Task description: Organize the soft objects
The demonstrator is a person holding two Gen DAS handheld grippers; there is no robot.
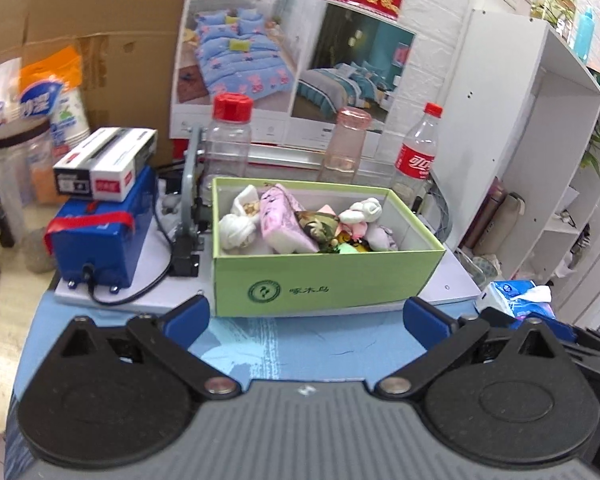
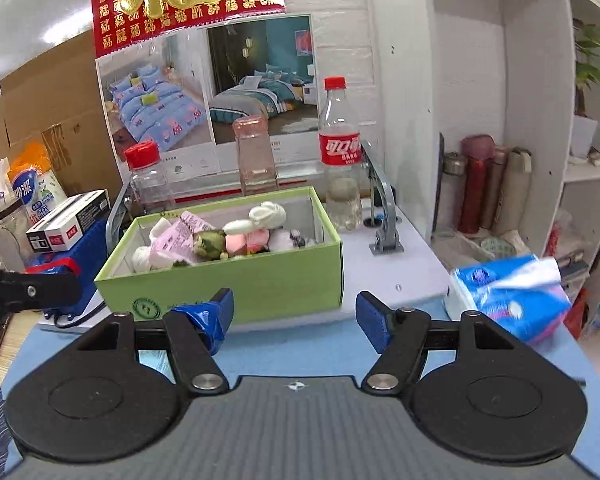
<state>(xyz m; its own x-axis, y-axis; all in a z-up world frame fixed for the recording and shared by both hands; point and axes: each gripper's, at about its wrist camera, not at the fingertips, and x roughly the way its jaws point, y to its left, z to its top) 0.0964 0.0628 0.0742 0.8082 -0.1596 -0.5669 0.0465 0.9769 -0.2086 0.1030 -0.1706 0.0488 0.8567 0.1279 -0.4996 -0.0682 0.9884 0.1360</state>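
Both sets of fingers stand apart and hold nothing: my left gripper (image 1: 306, 316) and right gripper (image 2: 294, 314) hover over the blue mat (image 1: 284, 340) on the desk, just short of the green box (image 1: 324, 276).

Biggest risk, as I judge it, is the box itself. It is light card, sitting on a white board (image 1: 452, 288), and a careless push from either gripper could slide it back into the bottles. The cola bottle (image 2: 339, 152), the pink bottle (image 2: 256, 156) and the red-capped bottle (image 1: 228, 136) stand just behind its far wall; they look nearly empty and would likely topple easily.

Next, the soft toys (image 1: 300, 220) lie heaped inside the box, touching and overlapping. Fingers closing on one may snag a neighbour or drag a hang tag, and squashy things can slip from the pads.

Around me: a white shelf unit (image 2: 532, 120) on the right, a blue case (image 1: 100, 240) with a small carton (image 1: 104, 164) on top at left, its cable (image 1: 140, 292) trailing near the box corner. The tissue pack (image 2: 508, 296) lies just beside my right gripper and could get knocked off the desk edge.
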